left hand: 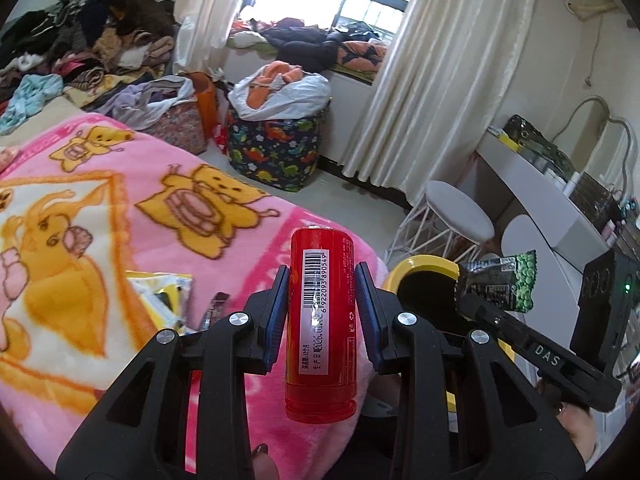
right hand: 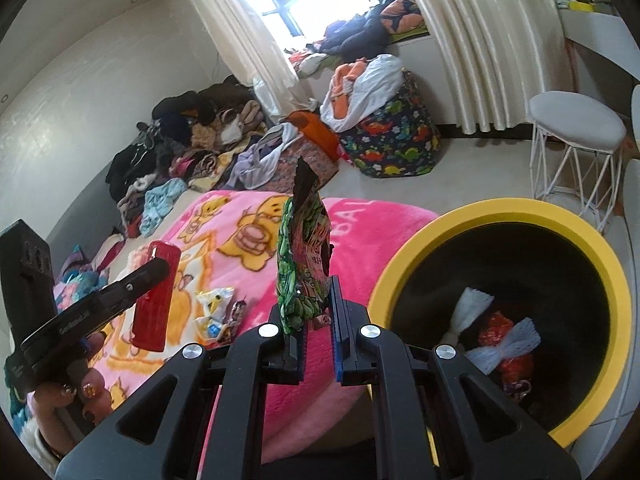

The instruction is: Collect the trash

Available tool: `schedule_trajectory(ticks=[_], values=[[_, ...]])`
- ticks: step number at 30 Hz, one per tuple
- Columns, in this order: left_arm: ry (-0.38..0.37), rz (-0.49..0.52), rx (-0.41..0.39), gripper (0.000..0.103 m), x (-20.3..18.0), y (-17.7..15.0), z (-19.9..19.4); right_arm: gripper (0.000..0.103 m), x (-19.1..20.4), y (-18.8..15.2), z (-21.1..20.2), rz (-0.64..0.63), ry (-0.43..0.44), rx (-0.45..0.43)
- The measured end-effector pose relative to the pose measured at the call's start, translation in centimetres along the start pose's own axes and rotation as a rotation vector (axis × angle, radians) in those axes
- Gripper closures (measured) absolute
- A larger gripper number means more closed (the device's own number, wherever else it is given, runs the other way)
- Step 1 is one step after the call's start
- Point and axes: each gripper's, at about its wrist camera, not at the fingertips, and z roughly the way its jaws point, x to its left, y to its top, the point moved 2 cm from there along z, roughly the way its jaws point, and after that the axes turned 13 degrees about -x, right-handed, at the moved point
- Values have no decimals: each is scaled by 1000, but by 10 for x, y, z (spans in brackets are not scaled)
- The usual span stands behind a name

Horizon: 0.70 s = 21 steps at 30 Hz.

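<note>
My left gripper (left hand: 322, 304) is shut on a red cylindrical can (left hand: 320, 320) with a white barcode label, held above the pink blanket's edge. The same red can (right hand: 154, 296) shows at the left of the right wrist view, carried by the left gripper (right hand: 160, 276). My right gripper (right hand: 314, 320) is shut on a green and black snack wrapper (right hand: 304, 264) that stands upright between its pads. That wrapper (left hand: 508, 284) hangs over the yellow-rimmed black bin (left hand: 424, 266) in the left wrist view. The bin (right hand: 500, 208) sits right of the bed and holds white paper and red scraps (right hand: 496, 328).
More small wrappers (right hand: 218, 312) lie on the pink cartoon blanket (left hand: 120, 208). Piled clothes (left hand: 80, 48) cover the far bed. A dinosaur-print basket (left hand: 276, 148), a white wire stool (right hand: 576, 132) and a white desk (left hand: 552, 200) stand around the floor.
</note>
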Motion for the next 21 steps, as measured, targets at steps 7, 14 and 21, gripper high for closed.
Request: schedule_trajectory(ticks=[7, 14, 21], values=[[-37, 19, 14, 77, -21, -6, 6, 94, -14, 5, -6, 11, -37, -24], [-83, 47, 27, 77, -44, -13, 13, 94, -32, 9, -12, 35, -74, -45], [-116, 67, 39, 77, -60, -19, 20, 94, -49, 11, -16, 62, -105, -59]])
